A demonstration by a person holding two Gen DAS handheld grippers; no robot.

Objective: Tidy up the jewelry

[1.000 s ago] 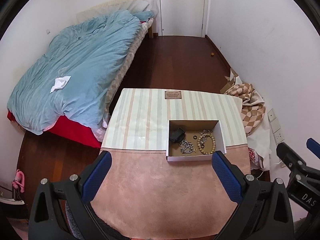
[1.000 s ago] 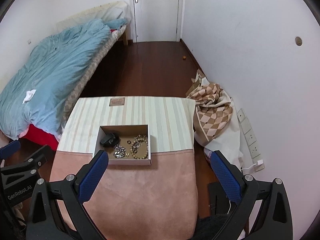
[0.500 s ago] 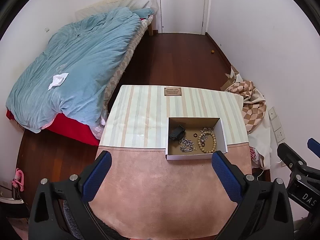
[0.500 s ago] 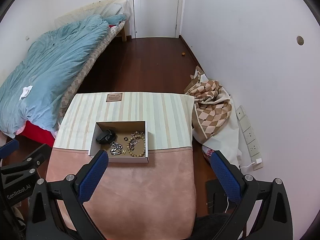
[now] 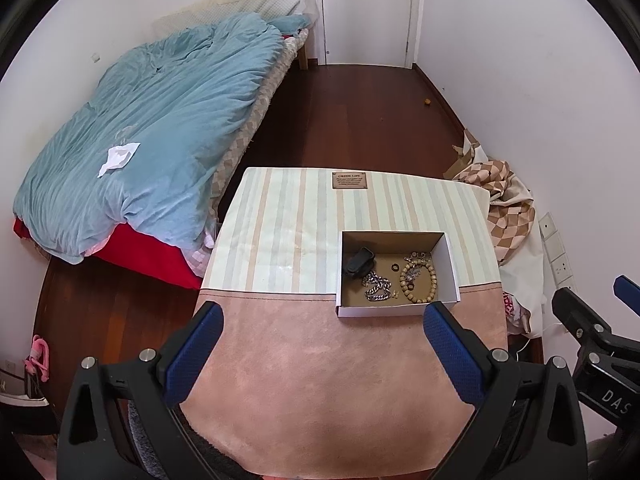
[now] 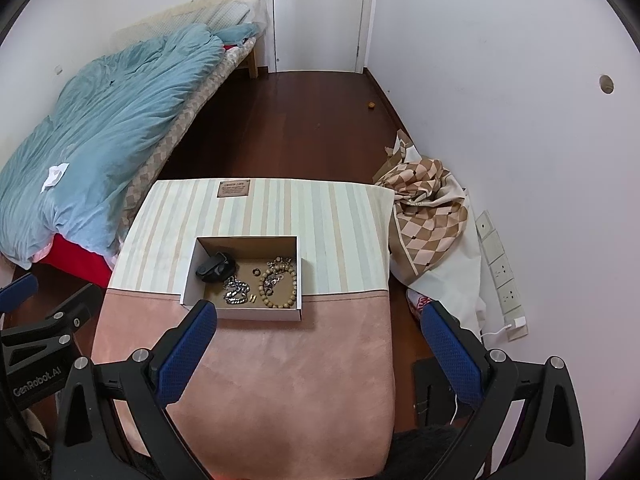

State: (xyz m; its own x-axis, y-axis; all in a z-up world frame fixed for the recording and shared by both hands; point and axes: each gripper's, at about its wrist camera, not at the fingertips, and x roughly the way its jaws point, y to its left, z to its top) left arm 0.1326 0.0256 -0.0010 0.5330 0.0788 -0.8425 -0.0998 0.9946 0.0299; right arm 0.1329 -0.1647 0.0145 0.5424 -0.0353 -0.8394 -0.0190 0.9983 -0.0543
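Observation:
A shallow white cardboard box [image 5: 451,261] [image 6: 192,264] sits mid-table. Inside lie a wooden bead bracelet [image 5: 418,299] [image 6: 280,303], a silver chain [image 5: 376,286] [image 6: 236,290], a black pouch [image 5: 359,260] [image 6: 214,267], a small dark ring [image 5: 395,267] [image 6: 256,271] and a tangle of small pieces. My left gripper [image 5: 322,322] is open and empty, held above the table's near pink part, short of the box. My right gripper [image 6: 320,322] is open and empty, also high above the near part, to the right of the box.
The table [image 5: 280,216] has a striped far half with a brown label [image 5: 349,180] and a pink near half. A bed with a blue duvet [image 5: 152,128] stands left. Checked cloth [image 6: 428,208] and wall sockets [image 6: 502,276] lie right. The floor is dark wood.
Both grippers have risen and tilted slightly, so the table and box sit a little lower and smaller in view. Both stay open. Nothing in the box has moved.

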